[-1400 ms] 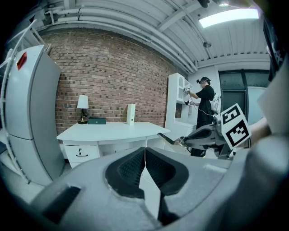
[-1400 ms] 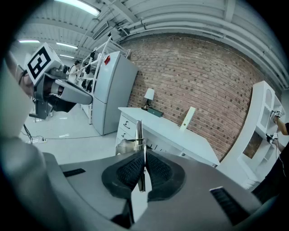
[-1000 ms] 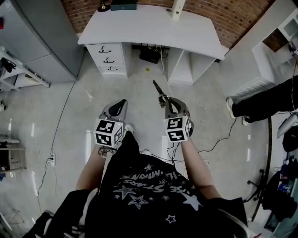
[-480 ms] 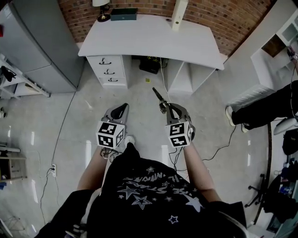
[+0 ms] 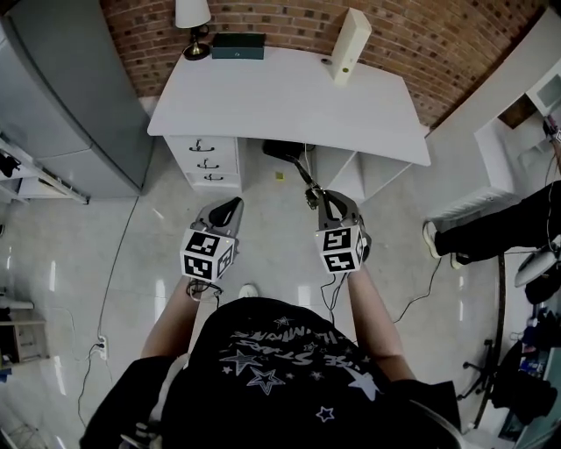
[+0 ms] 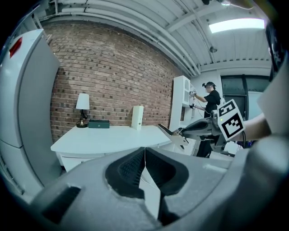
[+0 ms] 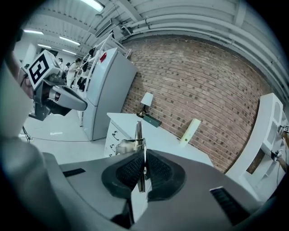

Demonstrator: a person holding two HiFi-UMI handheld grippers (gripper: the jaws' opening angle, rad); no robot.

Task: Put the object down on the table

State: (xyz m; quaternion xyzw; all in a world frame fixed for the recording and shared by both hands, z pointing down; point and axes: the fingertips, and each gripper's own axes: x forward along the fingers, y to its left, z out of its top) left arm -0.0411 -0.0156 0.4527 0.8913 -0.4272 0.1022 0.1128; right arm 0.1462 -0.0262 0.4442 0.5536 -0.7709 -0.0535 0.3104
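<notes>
A slim metal tool point(image 5: 303, 170) with a dark tip sticks out ahead of my right gripper point(image 5: 316, 195), which is shut on it. In the right gripper view the tool point(image 7: 138, 134) stands edge-on between the pads. Its tip reaches just under the front edge of the white desk point(image 5: 289, 96). My left gripper point(image 5: 230, 204) is held beside it over the floor, shut with nothing in it; its pads point(image 6: 131, 168) meet. The left gripper view shows the tool point(image 6: 174, 134) and right gripper off to the right, before the desk point(image 6: 108, 135).
On the desk stand a lamp point(image 5: 193, 17), a dark green box point(image 5: 237, 46) and an upright cream box point(image 5: 348, 46). Drawers point(image 5: 206, 158) fill its left side. A grey cabinet point(image 5: 61, 96) stands left. A person's leg point(image 5: 500, 206) and floor cables lie right.
Both grippers have moved forward toward the desk together, and the desk now shows nearer and fuller. The tool stays in the right gripper, its tip now at the desk's front edge.
</notes>
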